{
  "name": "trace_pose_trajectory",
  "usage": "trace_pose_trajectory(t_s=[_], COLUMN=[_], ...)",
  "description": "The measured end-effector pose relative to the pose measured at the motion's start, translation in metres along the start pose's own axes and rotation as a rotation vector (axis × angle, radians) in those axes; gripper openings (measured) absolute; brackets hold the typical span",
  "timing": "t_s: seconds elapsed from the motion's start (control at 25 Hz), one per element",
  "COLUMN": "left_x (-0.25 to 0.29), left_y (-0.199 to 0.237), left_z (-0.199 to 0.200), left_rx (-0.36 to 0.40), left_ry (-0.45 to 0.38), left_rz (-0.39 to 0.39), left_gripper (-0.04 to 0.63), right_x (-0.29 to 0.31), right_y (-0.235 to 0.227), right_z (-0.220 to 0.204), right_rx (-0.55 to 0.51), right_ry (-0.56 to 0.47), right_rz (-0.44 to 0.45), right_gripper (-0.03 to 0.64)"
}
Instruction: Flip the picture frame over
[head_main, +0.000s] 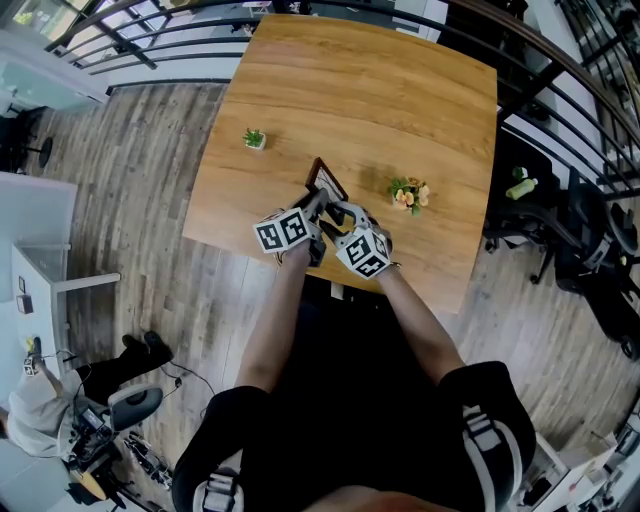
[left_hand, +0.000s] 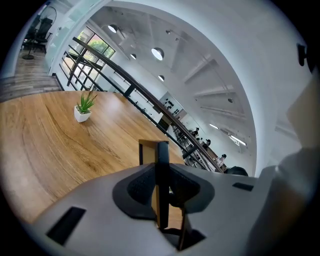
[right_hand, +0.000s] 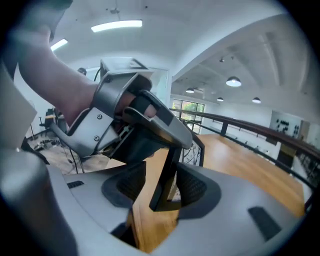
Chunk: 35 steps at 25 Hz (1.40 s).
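While forearms (head_main: 283, 305) converge, left gripper (head_main: 316, 203) clamps the dark-rimmed rectangular picture frame (head_main: 328, 179) on edge. Right gripper (head_main: 338, 213) straddles it, released.

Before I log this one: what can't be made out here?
- Which face of the picture frame shows: too small in the head view, edge-on in both gripper views.
- Whether its lower edge rests on the table: hidden in the head view behind the left gripper and right gripper.
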<state>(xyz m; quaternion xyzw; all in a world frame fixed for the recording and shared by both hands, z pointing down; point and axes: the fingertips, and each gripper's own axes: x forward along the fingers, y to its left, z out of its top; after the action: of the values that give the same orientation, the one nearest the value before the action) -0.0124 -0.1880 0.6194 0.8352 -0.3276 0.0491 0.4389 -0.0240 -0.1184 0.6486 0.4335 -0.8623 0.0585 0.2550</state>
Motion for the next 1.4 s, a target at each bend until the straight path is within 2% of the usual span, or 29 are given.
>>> trace_pose_trajectory(t_s=[0.16,0.24,0.36,0.56,0.68,0.84,1.4], left_x=[-0.005,-0.008,-0.013,-0.018,-0.022,-0.029,-0.054], left_y=[-0.001,0.002,0.009,0.007,0.002,0.004,-0.032], left_z=[0.009,0.014,0.017,0.006,-0.002,-0.011,-0.018], left_rx=[0.010,0.019,0.037,0.072,0.121,0.207,0.237], left_ry=[-0.029,-0.043,-0.049,-0.020,0.002,0.043,0.076], left_rz=[-0.009,0.000,0.020,-0.002,-0.016,0.005,-0.232], left_gripper=[0.094,0.094,0.094,0.094,0.094,0.094,0.094], right_x=[-0.008,-0.012,-0.017,-0.018,-0.020,-0.019,-0.013], right_y=[0.006,0.005,-0.010,-0.033,-0.043,-0.048,-0.056], right_z=[-0.001,-0.004,-0.008,-0.025,-0.033,-0.042,-0.044], right_rx=[0.117,0.154,0.230,0.230,0.256,0.282,0.451], right_ry=[-0.044,-0.060,-0.099,-0.047,-0.031,-0.007,-0.072], right_rz=[0.112,0.138,0.117,0.069,0.048,0.047,0.160], right_gripper=[0.206,0.206,0.194,0.190,0.180,0.156,0.155])
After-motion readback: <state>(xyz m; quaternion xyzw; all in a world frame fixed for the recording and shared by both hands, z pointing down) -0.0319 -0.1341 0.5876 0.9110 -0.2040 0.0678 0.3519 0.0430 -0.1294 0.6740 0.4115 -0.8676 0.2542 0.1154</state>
